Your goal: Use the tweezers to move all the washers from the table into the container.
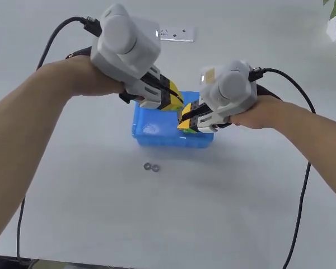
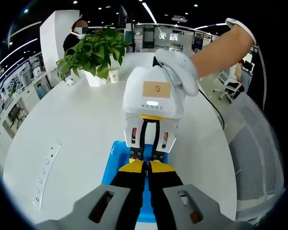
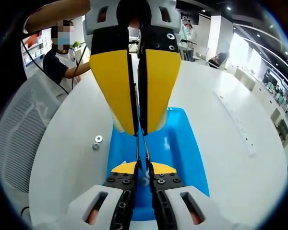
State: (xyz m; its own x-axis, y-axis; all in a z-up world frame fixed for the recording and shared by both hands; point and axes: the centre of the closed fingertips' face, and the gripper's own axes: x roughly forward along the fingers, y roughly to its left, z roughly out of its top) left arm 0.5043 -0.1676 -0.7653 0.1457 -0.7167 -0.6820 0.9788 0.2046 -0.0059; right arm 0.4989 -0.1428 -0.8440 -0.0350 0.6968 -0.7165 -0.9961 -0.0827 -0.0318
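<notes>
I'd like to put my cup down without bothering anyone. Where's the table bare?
Bare table runs wide on the near side of the two washers, and left of the blue container. It's crowded over the container, where the left gripper, gripping tweezers, meets the right gripper.

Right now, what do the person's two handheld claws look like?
Left claw and right claw each have a rounded pale-grey housing, black jaws tipped yellow, and a black cable. The right one bears a tan sticker. Forearms are bare.
</notes>
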